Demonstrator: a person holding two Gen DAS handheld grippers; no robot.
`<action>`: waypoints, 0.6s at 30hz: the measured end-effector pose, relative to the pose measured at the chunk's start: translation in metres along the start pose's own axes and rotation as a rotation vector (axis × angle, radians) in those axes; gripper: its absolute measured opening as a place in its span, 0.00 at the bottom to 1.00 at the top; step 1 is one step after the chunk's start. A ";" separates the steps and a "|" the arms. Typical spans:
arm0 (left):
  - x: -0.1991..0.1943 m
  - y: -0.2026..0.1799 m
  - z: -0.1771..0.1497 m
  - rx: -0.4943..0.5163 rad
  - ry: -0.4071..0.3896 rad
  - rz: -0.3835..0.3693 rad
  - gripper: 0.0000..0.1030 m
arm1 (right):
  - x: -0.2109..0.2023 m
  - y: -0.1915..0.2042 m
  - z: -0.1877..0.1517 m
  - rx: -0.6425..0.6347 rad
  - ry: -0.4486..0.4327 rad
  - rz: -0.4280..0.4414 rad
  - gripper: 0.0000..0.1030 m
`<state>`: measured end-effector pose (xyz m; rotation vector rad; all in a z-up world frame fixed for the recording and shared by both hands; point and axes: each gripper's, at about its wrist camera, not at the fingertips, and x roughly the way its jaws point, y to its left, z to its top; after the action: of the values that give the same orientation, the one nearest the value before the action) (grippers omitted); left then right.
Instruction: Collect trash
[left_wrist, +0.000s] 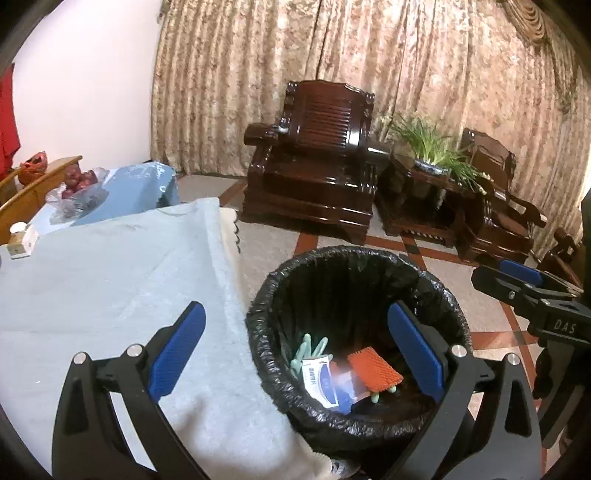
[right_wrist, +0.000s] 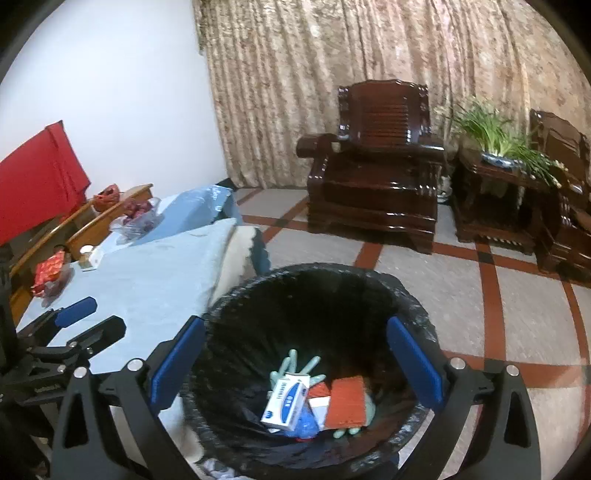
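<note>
Both grippers, left (left_wrist: 295, 354) and right (right_wrist: 295, 369), gape wide and empty above the round black-lined bin (right_wrist: 369, 273); gloves, box and orange pad lie inside it; best withdraw upward, clear of its rim

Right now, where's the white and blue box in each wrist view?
Left wrist: white and blue box in the bin, low centre, left of the orange pad.
Right wrist: box in the bin, bottom centre, again left of the pad.
Shared landmark: the green glove behind the box.
</note>
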<state>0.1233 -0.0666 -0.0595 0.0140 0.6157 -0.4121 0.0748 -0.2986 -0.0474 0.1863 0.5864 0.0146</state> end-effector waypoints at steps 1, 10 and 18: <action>-0.007 0.001 0.001 -0.003 -0.006 0.007 0.94 | -0.003 0.005 0.001 -0.005 -0.002 0.008 0.94; -0.052 0.010 0.003 -0.017 -0.048 0.047 0.94 | -0.031 0.038 0.007 -0.056 -0.032 0.052 0.94; -0.081 0.009 0.008 -0.016 -0.083 0.076 0.94 | -0.050 0.056 0.009 -0.090 -0.061 0.072 0.94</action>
<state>0.0711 -0.0290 -0.0086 0.0046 0.5350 -0.3327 0.0397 -0.2486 -0.0027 0.1195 0.5165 0.1043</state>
